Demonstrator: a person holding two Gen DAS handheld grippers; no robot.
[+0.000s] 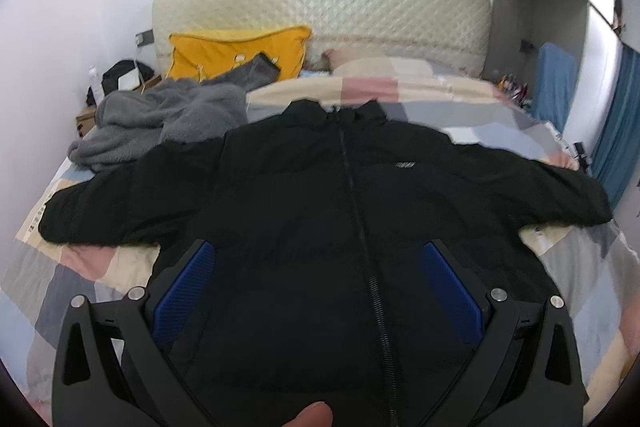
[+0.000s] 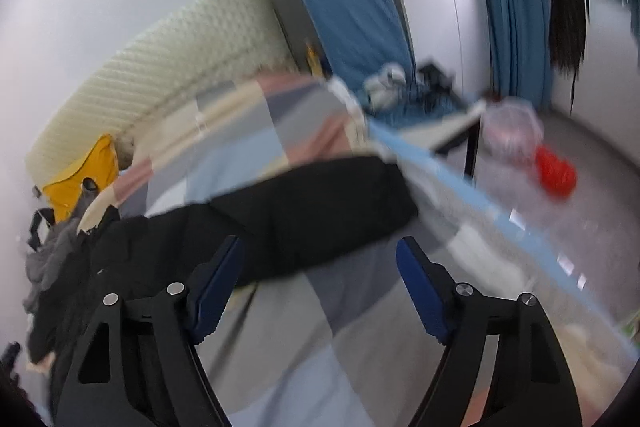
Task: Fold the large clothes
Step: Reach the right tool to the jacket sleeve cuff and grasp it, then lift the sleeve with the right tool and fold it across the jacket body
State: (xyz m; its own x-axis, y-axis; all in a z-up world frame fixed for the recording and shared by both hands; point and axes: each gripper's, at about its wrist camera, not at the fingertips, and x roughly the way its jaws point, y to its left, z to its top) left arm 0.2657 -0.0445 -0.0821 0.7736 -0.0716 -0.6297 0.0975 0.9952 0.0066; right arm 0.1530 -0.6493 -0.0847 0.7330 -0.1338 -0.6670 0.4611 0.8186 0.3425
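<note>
A black zip-up jacket [image 1: 320,195] lies face up and spread flat on the bed, both sleeves stretched out to the sides. My left gripper [image 1: 318,251] is open and empty, hovering over the jacket's lower front around the zipper. In the blurred right wrist view the jacket's right sleeve [image 2: 320,207] lies across the checked bedspread. My right gripper [image 2: 320,255] is open and empty, just above and in front of that sleeve.
A grey fleece garment [image 1: 168,119] is heaped at the bed's left, near a yellow pillow [image 1: 236,51] and the quilted headboard [image 1: 320,7]. The checked bedspread [image 1: 580,259] covers the bed. A blue chair [image 2: 356,23], a side table and a red object [image 2: 556,173] stand to the right.
</note>
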